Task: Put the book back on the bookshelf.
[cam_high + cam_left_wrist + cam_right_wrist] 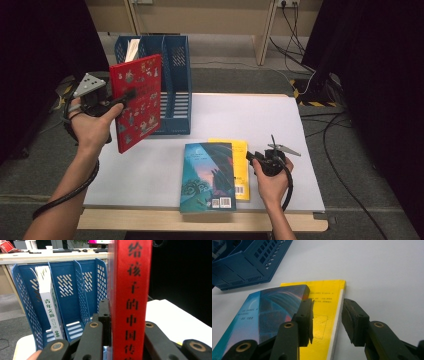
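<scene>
At nine o'clock on the table [280, 120], the left gripper [125, 96] pinches a red book [137, 102] upright beside the blue file rack [172, 55]. At four o'clock, the right gripper [251, 156] straddles the yellow book's [325, 315] edge, jaws spread.

A white desk [260, 120] with a pale wooden front edge stands on a grey floor [360, 210]. Black curtains [380, 65] hang at both sides of the high view, dark and unlit. Behind the desk runs a beige wall panel [215, 15] with a wooden leg [263, 35] beside it. Black cables [345, 150] trail over the floor at the right, past a strip of yellow-and-black tape [306, 96]. In the left gripper view, a long pale worktable [50, 256] with a keyboard [62, 250] stands farther back in the room.
</scene>
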Available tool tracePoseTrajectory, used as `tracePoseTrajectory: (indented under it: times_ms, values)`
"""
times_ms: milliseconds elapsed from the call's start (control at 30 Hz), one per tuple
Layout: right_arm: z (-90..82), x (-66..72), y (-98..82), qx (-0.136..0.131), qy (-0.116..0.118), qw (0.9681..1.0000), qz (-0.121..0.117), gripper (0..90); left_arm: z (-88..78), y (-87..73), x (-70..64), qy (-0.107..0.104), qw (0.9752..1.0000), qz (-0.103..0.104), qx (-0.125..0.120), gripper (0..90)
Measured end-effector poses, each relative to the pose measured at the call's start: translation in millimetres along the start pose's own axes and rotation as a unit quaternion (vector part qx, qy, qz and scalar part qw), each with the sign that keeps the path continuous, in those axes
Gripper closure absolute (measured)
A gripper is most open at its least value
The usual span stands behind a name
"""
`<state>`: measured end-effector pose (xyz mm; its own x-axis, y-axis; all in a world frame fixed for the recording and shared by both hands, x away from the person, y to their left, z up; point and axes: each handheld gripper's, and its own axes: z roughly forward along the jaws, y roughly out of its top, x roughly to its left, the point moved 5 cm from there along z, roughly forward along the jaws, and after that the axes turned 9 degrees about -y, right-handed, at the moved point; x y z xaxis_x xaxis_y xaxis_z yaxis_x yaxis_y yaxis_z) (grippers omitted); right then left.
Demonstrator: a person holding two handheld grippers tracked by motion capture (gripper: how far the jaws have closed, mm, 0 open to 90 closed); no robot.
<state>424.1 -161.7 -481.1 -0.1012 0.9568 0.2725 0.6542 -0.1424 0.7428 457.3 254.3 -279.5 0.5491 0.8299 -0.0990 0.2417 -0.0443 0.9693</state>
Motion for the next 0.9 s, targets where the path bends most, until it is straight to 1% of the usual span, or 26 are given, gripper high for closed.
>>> tracePoseTrajectory:
  times_ms: [67,100,267,567,767,900]
  values:
    - [0.4,-1.3,-0.8,0.0,0.0,1.0,-0.004,60.8,1.5,1.1,1.4,0.002,1.0,-0.001,-0.001,79.2]
    - [0.4,-1.0,-1.5,0.001,0.0,1.0,0.001,60.7,2.3,1.6,2.7,0.003,1.0,-0.001,-0.002,79.2]
    - [0.2,-2.2,-2.5,0.001,-0.002,1.0,-0.001,60.7,6.0,3.4,7.8,0.013,0.9999,-0.002,-0.004,79.3]
    - [-0.5,-4.0,-3.7,-0.002,-0.003,1.0,0.001,60.5,12.0,7.3,13.2,0.018,0.9998,-0.006,-0.007,79.3]
    - [-0.2,-3.4,-6.2,0.002,-0.003,1.0,0.004,60.4,16.5,8.6,17.2,0.023,0.9997,-0.006,-0.009,79.2]
    - [-0.1,-3.2,-6.3,0.0,-0.003,1.0,0.001,60.4,20.0,9.5,19.2,0.025,0.9996,-0.007,-0.01,79.2]
